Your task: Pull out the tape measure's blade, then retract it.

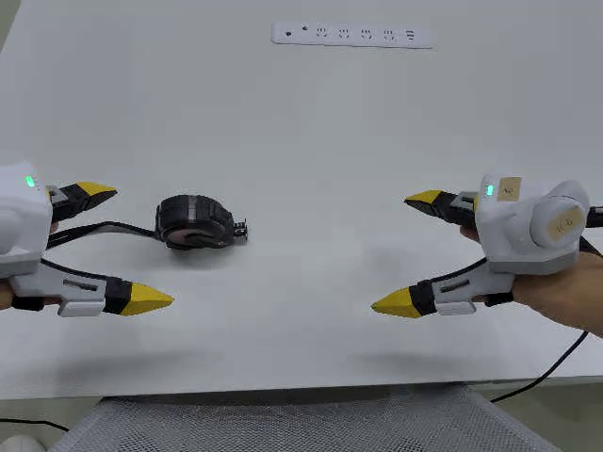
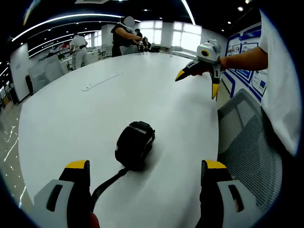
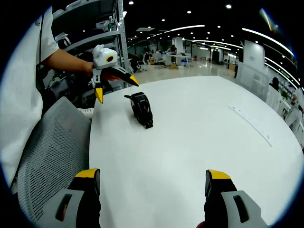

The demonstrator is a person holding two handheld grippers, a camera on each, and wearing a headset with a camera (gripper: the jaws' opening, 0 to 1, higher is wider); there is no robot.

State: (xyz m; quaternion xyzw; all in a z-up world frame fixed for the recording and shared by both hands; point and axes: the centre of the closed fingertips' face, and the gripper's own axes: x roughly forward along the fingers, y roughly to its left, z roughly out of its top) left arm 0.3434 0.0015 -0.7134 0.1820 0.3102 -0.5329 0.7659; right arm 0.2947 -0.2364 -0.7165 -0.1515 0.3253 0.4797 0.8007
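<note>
1. White table (image 1: 311, 122) spreads under both grippers. A power strip (image 1: 351, 35) lies near its far edge, and a mesh chair (image 1: 283, 424) shows below its near edge.
2. The black tape measure (image 1: 195, 223) sits on the table's left half, about midway between the near and far edges. Its blade is wound in, and only the hook (image 1: 241, 230) shows at the end of the case that faces right.
3. Its strap (image 1: 122, 226) trails left across the table into the gap between the left gripper's jaws.
4. The left gripper (image 1: 141, 247) hangs over the table's left side, jaws spread wide and holding nothing. Its yellow tips are near the case but not touching it.
5. The right gripper (image 1: 391, 252) hangs over the right half, well apart from the tape measure. Its jaws are wide apart and empty, with the tips pointing left.
6. In the left gripper view, people (image 2: 121, 40) stand beyond the table's far end.
</note>
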